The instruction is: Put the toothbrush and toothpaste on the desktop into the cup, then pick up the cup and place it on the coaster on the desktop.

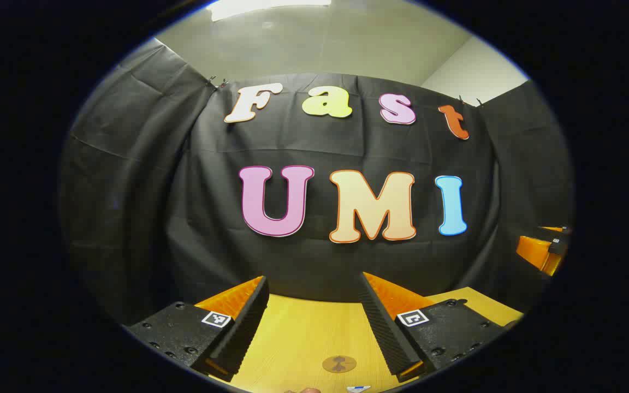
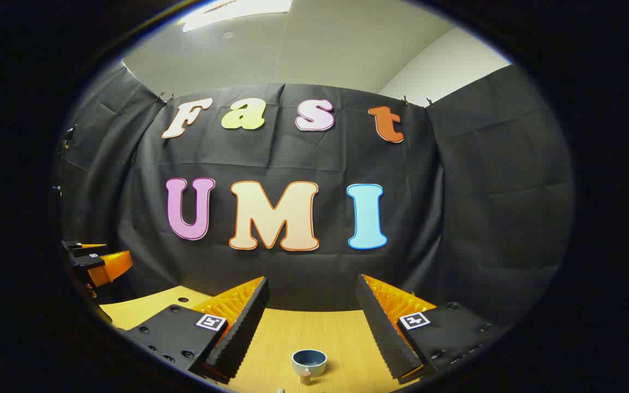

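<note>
- Hovering above the desktop, the left gripper has its fingers spread apart, holding nothing; the round coaster lies on the wood between them.
- The right gripper is likewise spread and empty, the cup standing upright on the desktop between its fingers.
</note>
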`<state>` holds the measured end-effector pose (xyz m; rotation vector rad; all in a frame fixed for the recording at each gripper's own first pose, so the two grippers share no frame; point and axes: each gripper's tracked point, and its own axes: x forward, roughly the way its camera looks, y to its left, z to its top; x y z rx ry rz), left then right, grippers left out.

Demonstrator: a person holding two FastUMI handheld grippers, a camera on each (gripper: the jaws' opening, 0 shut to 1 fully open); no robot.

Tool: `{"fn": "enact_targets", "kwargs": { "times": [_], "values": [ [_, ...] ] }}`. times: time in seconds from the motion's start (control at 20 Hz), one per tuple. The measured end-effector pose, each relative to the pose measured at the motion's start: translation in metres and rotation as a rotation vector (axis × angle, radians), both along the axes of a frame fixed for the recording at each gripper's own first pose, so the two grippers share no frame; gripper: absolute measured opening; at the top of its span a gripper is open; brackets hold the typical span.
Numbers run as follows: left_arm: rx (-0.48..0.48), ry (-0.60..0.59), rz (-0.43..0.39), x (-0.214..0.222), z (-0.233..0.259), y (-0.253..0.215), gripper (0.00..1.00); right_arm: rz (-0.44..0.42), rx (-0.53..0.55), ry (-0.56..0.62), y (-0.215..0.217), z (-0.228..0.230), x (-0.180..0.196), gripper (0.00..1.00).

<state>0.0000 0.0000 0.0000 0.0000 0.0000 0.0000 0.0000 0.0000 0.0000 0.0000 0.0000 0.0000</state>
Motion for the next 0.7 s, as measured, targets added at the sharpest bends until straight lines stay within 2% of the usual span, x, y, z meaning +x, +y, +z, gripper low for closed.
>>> {"fn": "enact_targets", "kwargs": {
  "times": [0.3, 0.5, 0.7],
  "values": [
    [0.002, -0.014, -0.003, 0.0014, 0.0051, -0.0013, 0.94, -0.04, -0.027, 0.007, -0.0089, -0.0014, 0.001, 1.0],
    [0.004, -0.016, -0.01, 0.0001, 0.0061, -0.0047, 0.94, -0.031, -0.026, 0.008, -0.006, -0.0014, -0.0011, 0.96],
    [0.011, -0.02, -0.012, -0.0021, 0.0073, -0.0065, 0.94, -0.023, -0.034, 0.003, -0.003, -0.0006, -0.005, 0.99]
  ]
}}
